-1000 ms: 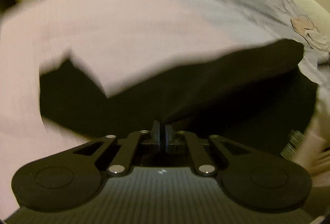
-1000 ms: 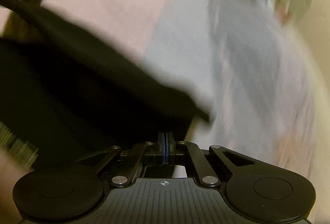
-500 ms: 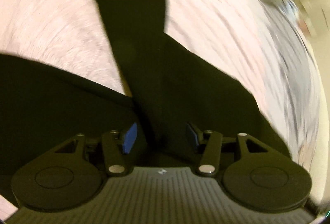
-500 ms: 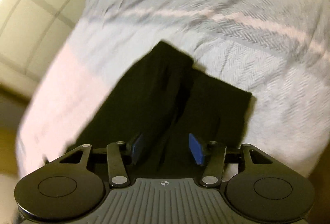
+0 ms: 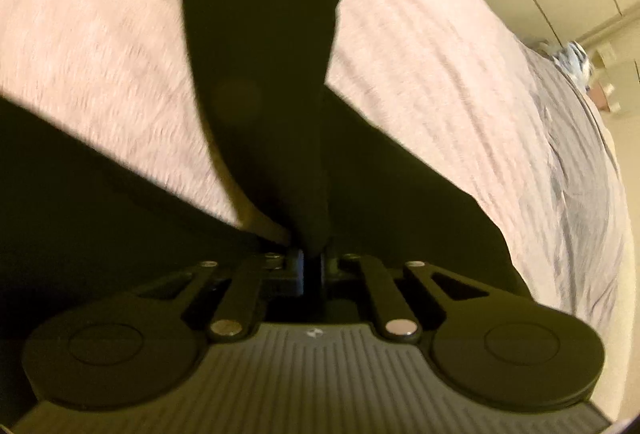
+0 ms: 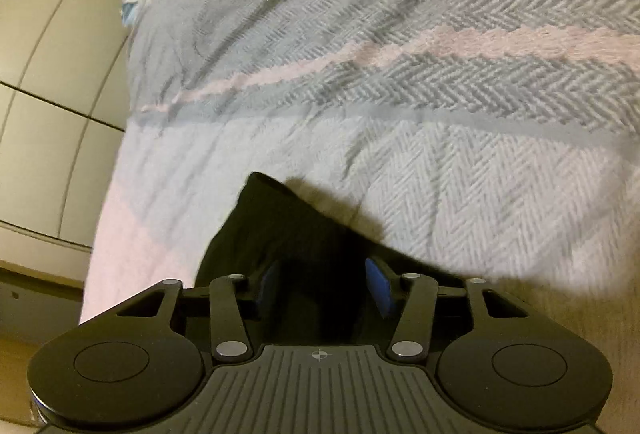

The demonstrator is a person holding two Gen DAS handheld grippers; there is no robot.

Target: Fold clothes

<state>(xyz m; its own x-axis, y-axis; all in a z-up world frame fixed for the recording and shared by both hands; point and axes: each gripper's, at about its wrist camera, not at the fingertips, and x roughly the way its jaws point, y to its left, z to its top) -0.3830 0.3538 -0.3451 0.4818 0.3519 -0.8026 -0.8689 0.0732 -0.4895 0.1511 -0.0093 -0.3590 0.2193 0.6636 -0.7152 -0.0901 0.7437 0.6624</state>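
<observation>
To fold cleanly I must secure both corners before lifting. My left gripper [image 5: 306,262] is pressed together, pinching a gathered fold of the black garment [image 5: 260,82] on the pink bedspread [image 5: 420,66]. My right gripper [image 6: 324,286] is closing; the garment's edge lies between its 2 pads, not yet pinched.

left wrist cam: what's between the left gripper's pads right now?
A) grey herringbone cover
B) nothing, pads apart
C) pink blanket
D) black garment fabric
D: the left gripper is shut on a pinch of the black garment, which rises from the pads above the pink blanket.
</observation>
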